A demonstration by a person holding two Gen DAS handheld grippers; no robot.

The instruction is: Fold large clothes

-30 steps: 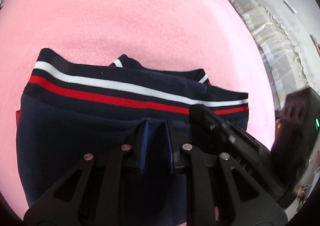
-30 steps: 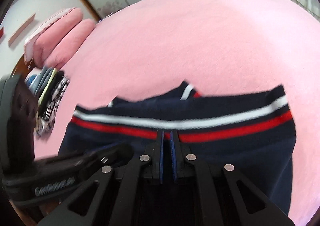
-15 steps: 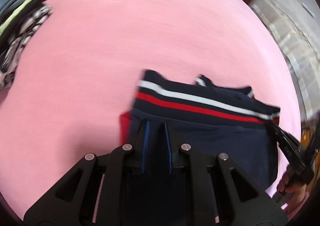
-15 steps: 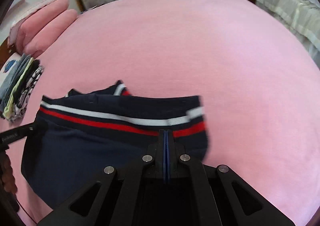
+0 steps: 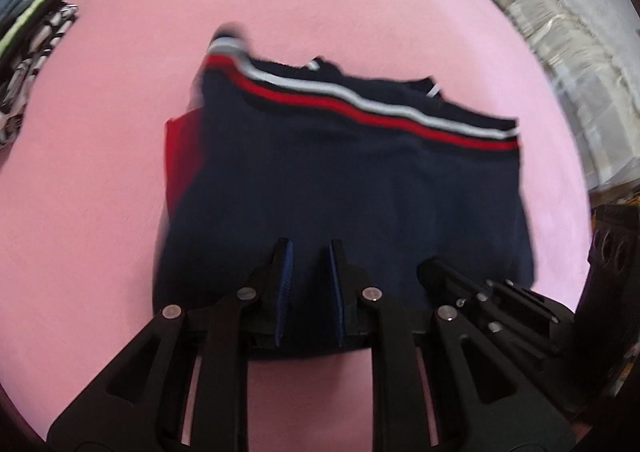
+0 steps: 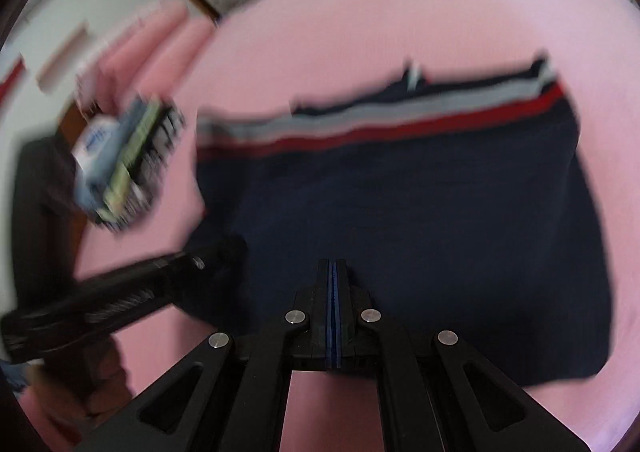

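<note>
- The pink bedspread (image 5: pixel 120 172) fills both wrist views; everything else is placed against it.
- The navy garment (image 5: pixel 340 188), folded, with a white and red striped band (image 5: pixel 360 108) along its far edge, lies on the middle of the bedspread; a red layer (image 5: pixel 180 156) peeks out at its left side.
- A stack of folded clothes (image 5: pixel 28 52) sits at the bedspread's far left edge, well apart from the garment.
- The left gripper (image 5: pixel 310 248) holds the garment's near edge, fingers slightly apart with navy cloth between them.
- The right gripper (image 6: pixel 332 264) has its fingers pressed together at the garment's near edge; whether cloth is pinched I cannot tell.
</note>
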